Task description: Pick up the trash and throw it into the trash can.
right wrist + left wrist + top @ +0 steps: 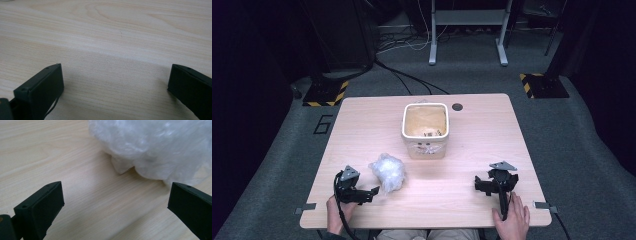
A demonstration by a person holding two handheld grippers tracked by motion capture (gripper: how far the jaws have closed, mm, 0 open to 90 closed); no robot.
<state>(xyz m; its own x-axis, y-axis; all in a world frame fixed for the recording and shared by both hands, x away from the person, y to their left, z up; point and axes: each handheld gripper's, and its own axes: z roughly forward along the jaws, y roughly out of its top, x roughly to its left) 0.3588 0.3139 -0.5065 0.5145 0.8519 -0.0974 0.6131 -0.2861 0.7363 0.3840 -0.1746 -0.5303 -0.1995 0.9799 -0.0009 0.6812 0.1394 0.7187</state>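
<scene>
Crumpled plastic wrap [155, 147]: likely light, soft, slippery; pinch a protruding fold; left tool [115, 202] wide, right tool [115, 82] wide, both empty.

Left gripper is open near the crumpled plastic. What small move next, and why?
Probably ease the left gripper forward around the crumpled plastic, then close. Its jaws stand wide apart, and the plastic lies just ahead, not yet between them. The right gripper is open over bare table.
</scene>
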